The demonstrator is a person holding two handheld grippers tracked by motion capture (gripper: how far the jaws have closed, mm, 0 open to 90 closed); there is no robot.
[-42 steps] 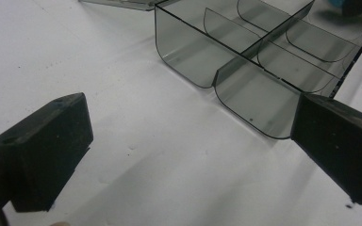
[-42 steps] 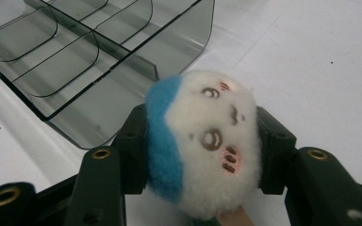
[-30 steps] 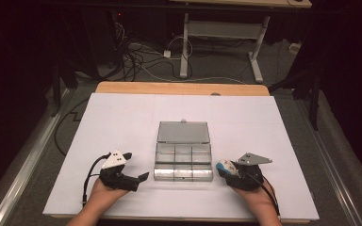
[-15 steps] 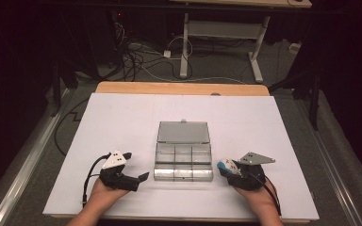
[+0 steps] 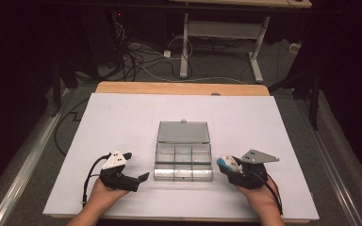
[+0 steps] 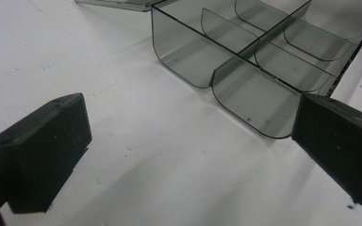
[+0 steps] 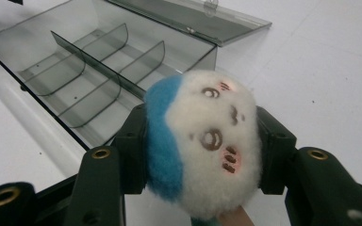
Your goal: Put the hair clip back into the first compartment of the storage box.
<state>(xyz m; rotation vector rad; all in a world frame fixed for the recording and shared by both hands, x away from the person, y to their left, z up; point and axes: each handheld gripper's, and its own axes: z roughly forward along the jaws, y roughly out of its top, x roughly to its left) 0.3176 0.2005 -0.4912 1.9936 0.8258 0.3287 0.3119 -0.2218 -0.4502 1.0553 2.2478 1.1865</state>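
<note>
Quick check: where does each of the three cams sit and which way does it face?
High view: fixed above the person's side, facing forward and down on the white table; both forearms, left gripper and right gripper enter from below.
Left gripper view: rides the left gripper, looking past its open black jaws at the clear plastic divided box.
Right gripper view: rides the right gripper, whose jaws clamp a white-and-blue plush toy.
Shared: all three show the box.

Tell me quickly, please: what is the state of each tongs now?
Left tongs: open, holding nothing, beside the clear divided box.
Right tongs: closed on the white and blue plush toy.
</note>
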